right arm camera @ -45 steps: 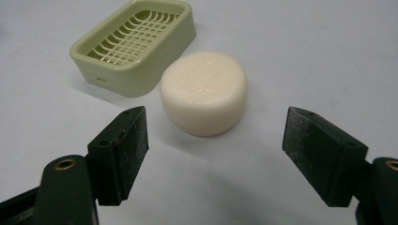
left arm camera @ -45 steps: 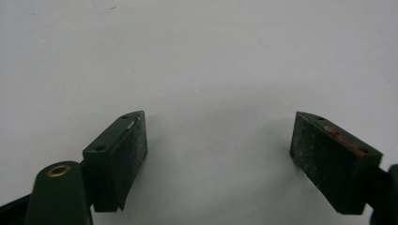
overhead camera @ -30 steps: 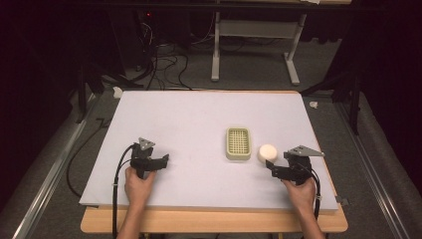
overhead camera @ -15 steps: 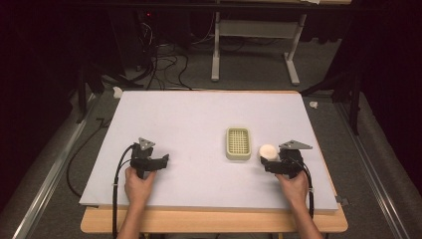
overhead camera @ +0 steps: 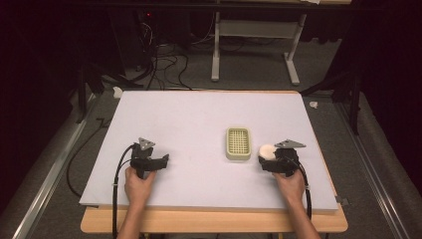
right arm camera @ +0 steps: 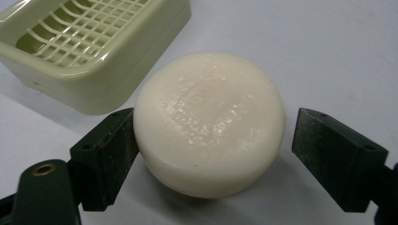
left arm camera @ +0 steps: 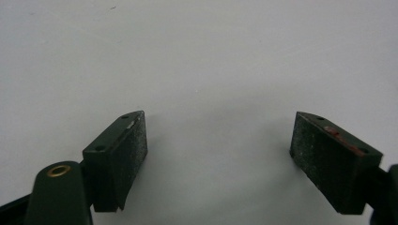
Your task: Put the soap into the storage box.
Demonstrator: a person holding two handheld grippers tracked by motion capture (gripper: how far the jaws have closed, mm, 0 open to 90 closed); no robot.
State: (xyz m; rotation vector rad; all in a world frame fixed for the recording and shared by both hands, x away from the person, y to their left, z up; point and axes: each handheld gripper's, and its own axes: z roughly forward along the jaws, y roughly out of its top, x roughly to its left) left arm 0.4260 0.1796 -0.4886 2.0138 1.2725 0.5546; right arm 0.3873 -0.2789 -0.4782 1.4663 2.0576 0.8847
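Note:
A round white bar of soap (right arm camera: 209,124) lies on the white table top, just right of a pale green soap dish (right arm camera: 108,89) with a grid floor. My right gripper (right arm camera: 213,136) has its jaws on either side of the soap and they are closing. The left pad (right arm camera: 117,150) is at the soap's edge, while the right pad (right arm camera: 319,145) stands a little apart from it. From above, the soap (overhead camera: 266,151) sits at the tip of the right gripper (overhead camera: 271,159), beside the dish (overhead camera: 238,157). My left gripper (overhead camera: 161,160) rests open on the bare table at front left, with nothing between its pads (left arm camera: 124,150).
The white board (overhead camera: 199,114) covers a wooden table whose front edge runs just behind both hands. Cables and the legs of a metal stand lie on the dark floor beyond the far edge.
My right gripper has moved left and a little down onto the soap, so the soap now lies between its jaws. The left hand has stayed put.

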